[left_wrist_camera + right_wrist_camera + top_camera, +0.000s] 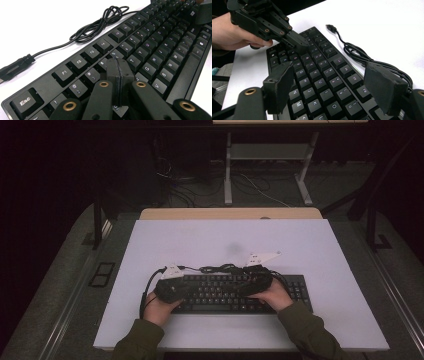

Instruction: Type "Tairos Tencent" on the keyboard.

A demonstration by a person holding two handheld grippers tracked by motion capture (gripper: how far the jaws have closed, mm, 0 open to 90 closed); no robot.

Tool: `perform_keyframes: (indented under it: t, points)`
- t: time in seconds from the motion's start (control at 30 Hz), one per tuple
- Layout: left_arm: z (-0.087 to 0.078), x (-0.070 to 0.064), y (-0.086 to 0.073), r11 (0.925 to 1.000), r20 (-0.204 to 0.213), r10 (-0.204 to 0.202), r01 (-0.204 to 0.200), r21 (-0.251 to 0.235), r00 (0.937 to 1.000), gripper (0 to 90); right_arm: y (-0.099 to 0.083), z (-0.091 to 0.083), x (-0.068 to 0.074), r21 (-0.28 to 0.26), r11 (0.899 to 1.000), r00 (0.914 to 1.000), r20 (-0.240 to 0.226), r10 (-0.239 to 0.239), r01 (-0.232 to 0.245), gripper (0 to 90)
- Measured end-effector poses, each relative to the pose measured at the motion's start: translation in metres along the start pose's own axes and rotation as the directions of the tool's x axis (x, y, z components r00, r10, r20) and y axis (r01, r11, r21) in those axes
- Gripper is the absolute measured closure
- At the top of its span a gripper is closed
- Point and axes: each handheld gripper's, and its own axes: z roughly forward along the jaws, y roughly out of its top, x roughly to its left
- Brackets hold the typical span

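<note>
A black keyboard point(220, 295) lies on the white table point(300, 245), near its front edge. Its black cable point(220, 268) sits coiled just behind it, with the USB plug point(15, 67) loose on the table. My left gripper point(118, 63) is shut with nothing between its jaws, and its tip rests at the number and upper letter rows on the keyboard's point(155, 50) left part. The right gripper point(332, 85) stands open above the middle keys of the keyboard point(317, 75), jaws wide apart. In the right gripper view the left gripper point(297, 41) points down onto the keys.
A wooden strip point(230, 213) runs along the table's far edge. Beyond it on the dark floor stand a white desk frame point(227, 170) and loose cables point(260, 185). Bare white table lies behind the keyboard and to either side of it.
</note>
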Motion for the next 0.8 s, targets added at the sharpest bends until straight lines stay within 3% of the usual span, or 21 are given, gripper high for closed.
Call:
perform_keyframes:
  t: [0.3,0.8]
  points:
    - [-0.006,0.001,0.000,0.9998,0.010,-0.014,0.014,-0.013,0.9999,80.1,0.000,0.001,0.002,0.007,1.000,1.0000,-0.010,0.000,0.000,27.2]
    - [-0.015,0.002,-0.002,0.9988,0.011,-0.035,0.035,-0.033,0.9993,53.4,0.000,0.007,0.013,0.051,0.998,0.9989,-0.038,-0.029,0.031,57.0]
